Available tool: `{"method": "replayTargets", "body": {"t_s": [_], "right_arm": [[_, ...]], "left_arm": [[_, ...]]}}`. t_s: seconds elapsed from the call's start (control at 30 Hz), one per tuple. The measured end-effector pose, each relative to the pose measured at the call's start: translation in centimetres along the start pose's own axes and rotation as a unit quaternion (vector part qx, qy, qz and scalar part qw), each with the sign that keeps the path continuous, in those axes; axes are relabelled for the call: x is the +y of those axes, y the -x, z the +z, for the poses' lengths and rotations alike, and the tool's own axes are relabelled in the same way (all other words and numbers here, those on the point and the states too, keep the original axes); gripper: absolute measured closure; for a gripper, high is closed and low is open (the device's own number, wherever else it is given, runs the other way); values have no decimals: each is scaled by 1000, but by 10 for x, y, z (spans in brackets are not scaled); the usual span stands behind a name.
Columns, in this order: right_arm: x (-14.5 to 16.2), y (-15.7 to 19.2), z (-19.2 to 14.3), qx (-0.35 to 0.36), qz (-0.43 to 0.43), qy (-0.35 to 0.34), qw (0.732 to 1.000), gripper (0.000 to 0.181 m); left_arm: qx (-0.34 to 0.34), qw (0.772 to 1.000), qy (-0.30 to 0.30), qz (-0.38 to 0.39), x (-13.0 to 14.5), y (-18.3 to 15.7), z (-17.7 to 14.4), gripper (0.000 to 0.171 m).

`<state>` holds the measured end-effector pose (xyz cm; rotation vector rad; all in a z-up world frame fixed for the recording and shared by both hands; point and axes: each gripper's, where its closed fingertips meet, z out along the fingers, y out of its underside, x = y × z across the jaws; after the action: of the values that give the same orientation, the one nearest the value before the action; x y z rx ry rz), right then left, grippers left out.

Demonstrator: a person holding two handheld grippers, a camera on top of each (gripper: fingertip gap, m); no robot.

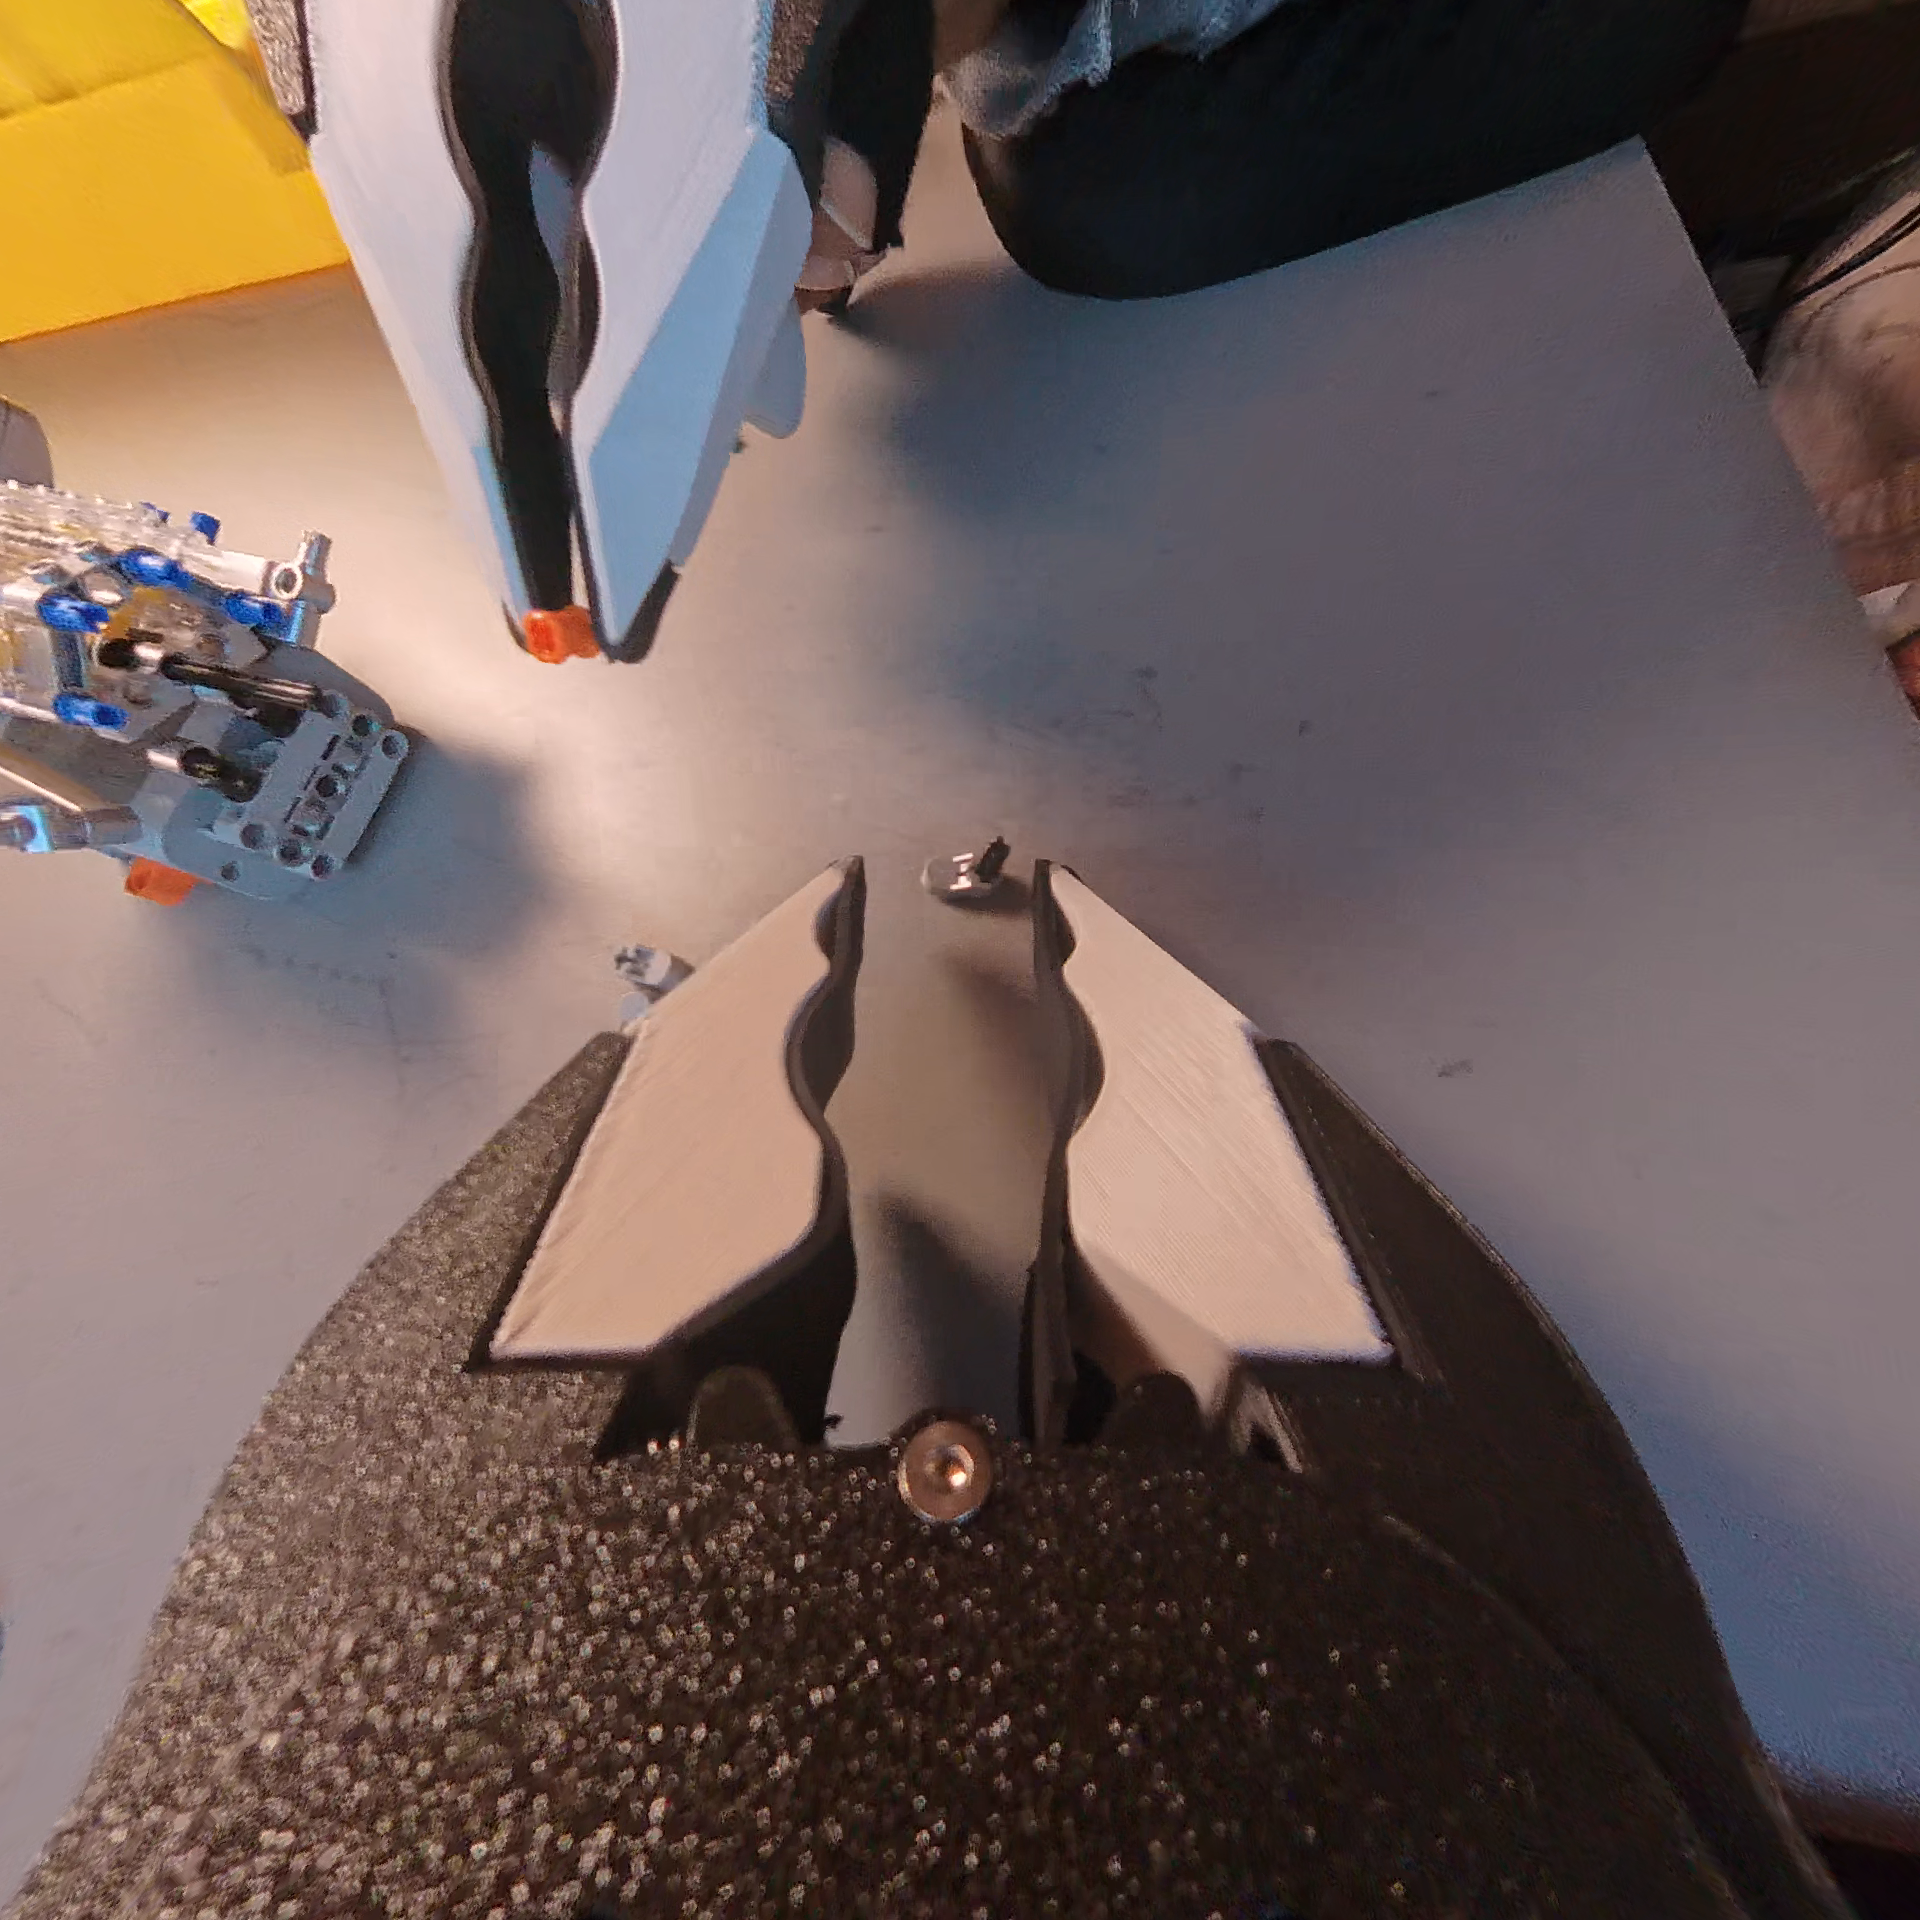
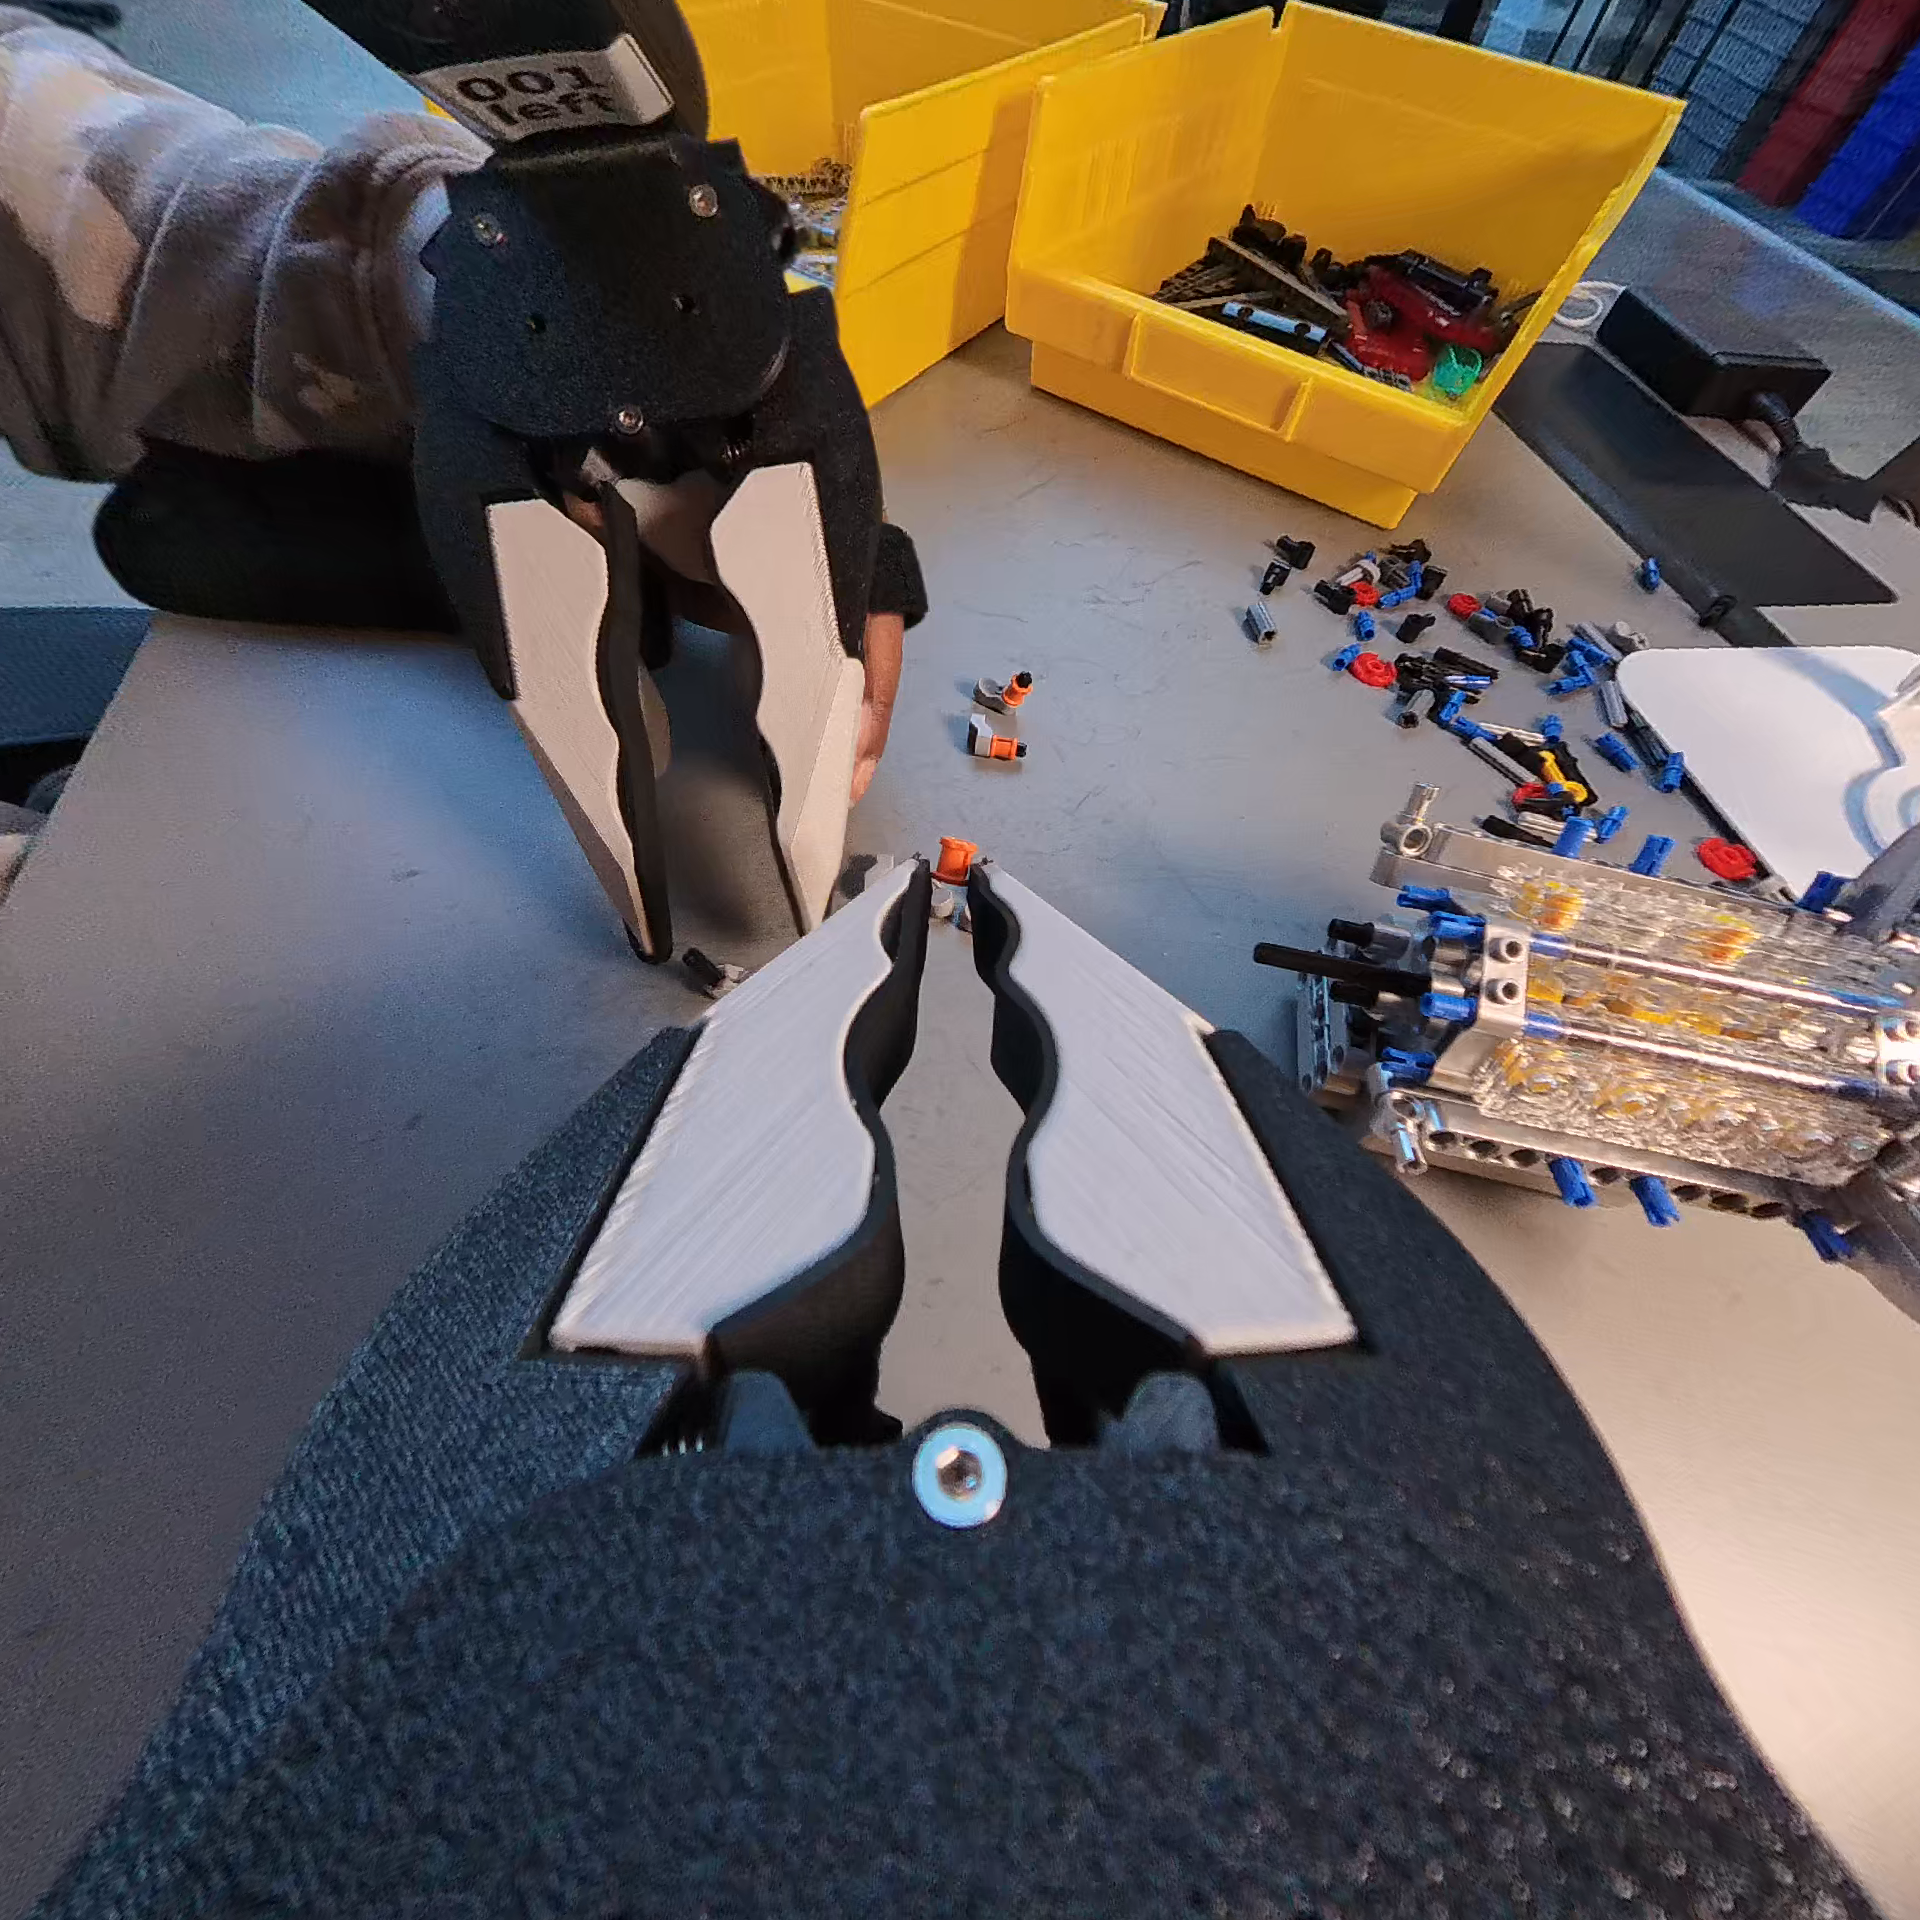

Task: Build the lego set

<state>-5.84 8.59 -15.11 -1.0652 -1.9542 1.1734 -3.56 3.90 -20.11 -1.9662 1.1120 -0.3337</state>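
1. Pinching a small orange peg (image 2: 952,860) at its very tips, the right gripper (image 2: 948,883) has its jaws drawn narrow, and a bit of grey piece shows just under the peg between the fingers.
2. Seen from the left wrist view, that same orange peg (image 1: 561,634) sticks out from the tip of the right gripper (image 1: 582,623), which hangs above the grey table (image 1: 1247,623).
3. The left gripper (image 1: 948,883) stands with its jaws wide apart and holds nothing; a small grey and black piece (image 1: 966,871) lies on the table between its fingertips.
4. Another small grey piece (image 1: 649,966) lies just beside the left gripper's left finger.
5. A silver and clear brick model with blue pins (image 2: 1621,1029) rests on the table to the right of the right gripper.
6. Loose small parts (image 2: 1507,665) are scattered beyond the model, near a yellow bin (image 2: 1340,260) holding dark and red parts.
7. Two grey and orange pieces (image 2: 1000,717) lie apart from that scatter, near the left gripper (image 2: 727,940).
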Motion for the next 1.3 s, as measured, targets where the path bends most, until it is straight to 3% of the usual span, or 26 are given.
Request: {"method": "replayTargets", "body": {"t_s": [0.27, 0.37, 0.77, 1.07, 1.3], "right_arm": [[3, -6, -4, 18, 2, 1, 1000, 175], [4, -5, -4, 19, -2, 5, 1000, 175], [6, 0, -6, 24, -13, 7, 1000, 175], [3, -6, -11, 27, 13, -8, 1000, 175], [1, -6, -13, 17, 25, -17, 999, 175]], "left_arm": [[148, 988, 14, 33, -2, -17, 9, 137], [161, 986, 23, 40, 1, -24, 8, 142], [90, 995, 42, 30, 14, -15, -4, 141], [121, 992, 25, 3, 17, -23, -11, 150], [92, 995, 27, 10, 14, -17, -5, 150]]}}
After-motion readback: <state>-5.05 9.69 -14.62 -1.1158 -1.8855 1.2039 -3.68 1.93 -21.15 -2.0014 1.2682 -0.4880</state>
